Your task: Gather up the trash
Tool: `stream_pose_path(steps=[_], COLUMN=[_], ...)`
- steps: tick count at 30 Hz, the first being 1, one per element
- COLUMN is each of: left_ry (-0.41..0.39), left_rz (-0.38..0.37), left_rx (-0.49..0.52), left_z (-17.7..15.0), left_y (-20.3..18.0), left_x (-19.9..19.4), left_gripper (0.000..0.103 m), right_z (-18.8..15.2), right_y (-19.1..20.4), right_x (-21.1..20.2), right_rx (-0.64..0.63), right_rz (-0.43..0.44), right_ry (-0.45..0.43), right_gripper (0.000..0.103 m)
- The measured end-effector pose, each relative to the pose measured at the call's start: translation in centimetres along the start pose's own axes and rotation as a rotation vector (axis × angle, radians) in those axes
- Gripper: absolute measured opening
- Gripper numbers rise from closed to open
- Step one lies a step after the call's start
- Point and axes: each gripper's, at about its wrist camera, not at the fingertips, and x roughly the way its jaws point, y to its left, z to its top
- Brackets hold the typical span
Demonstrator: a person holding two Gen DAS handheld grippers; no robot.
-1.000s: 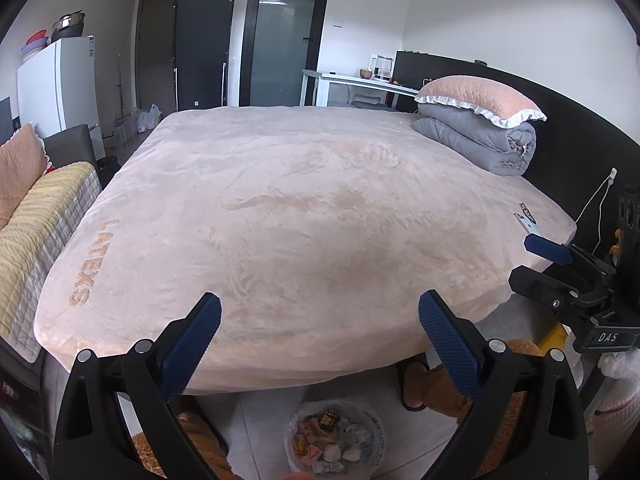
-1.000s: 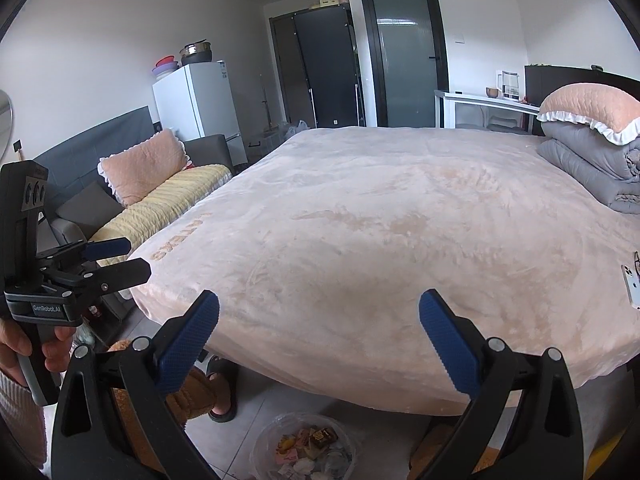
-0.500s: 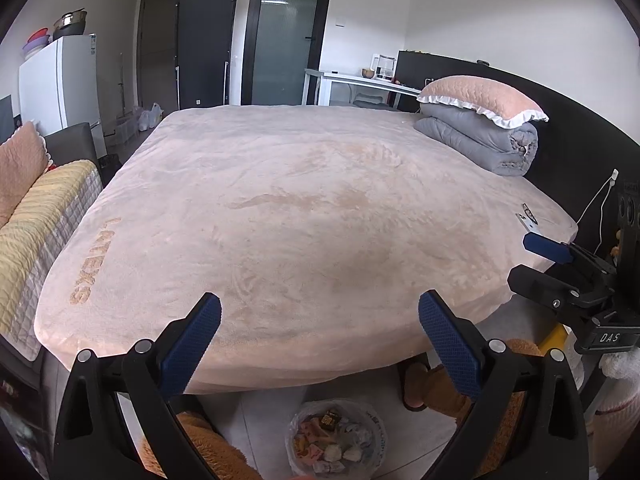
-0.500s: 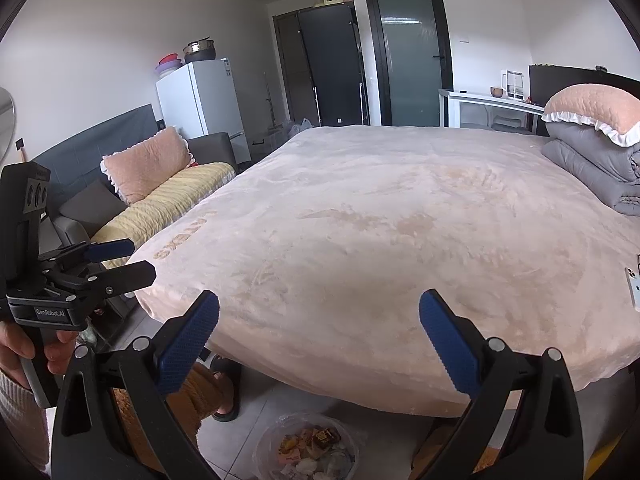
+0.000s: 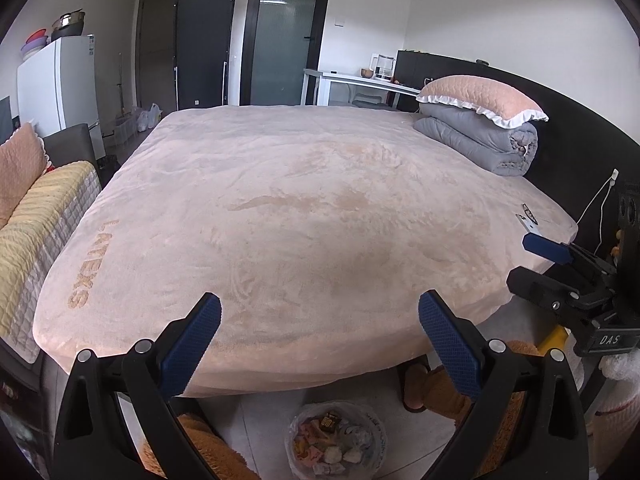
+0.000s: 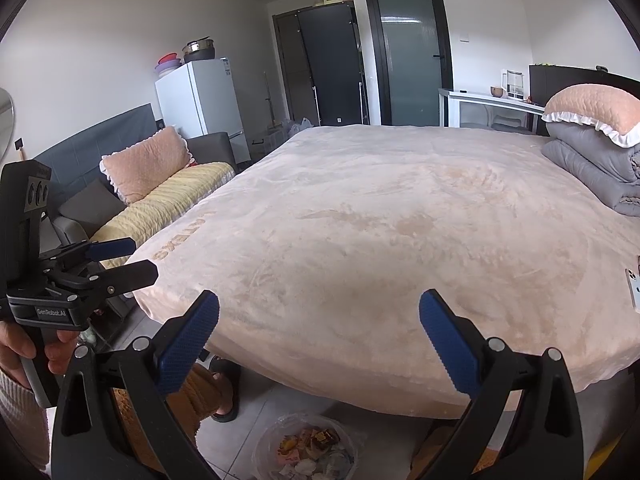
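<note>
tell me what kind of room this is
Most likely a small studio flat, living and sleeping in one room: a large bed fills the middle, a sofa stands beside it, and a white fridge stands by the far wall.

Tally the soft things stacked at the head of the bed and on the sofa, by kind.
Peach frilled pillows: 2, one on the bed, one on the sofa
Folded grey quilt: 1
Yellow sofa cover: 1
Total: 4
</note>
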Motion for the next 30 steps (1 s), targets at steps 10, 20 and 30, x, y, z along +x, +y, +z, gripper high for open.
stream_pose_path(steps=[10,20,30], left_ry=[0.003,-0.007,0.001], left_rz=[-0.006,-0.008,-0.002], left_rx=[-0.007,-0.002,-0.009], left_z=[0.25,0.31,0.21], left_y=[0.28,0.45,0.71], left_x=[0.25,0.29,0.22], left_gripper=[0.097,0.097,0.097], right_z=[0.30,-0.26,-0.68], right_y=[-0.44,-0.13,0.11], right_x=[0.07,0.16,0.36], right_rx=[0.012,0.012,0.015], right_rz=[-0.007,-0.018,-0.028], right_ry=[-0.001,0.003,0.008], right_gripper=[0.099,0.099,0.099])
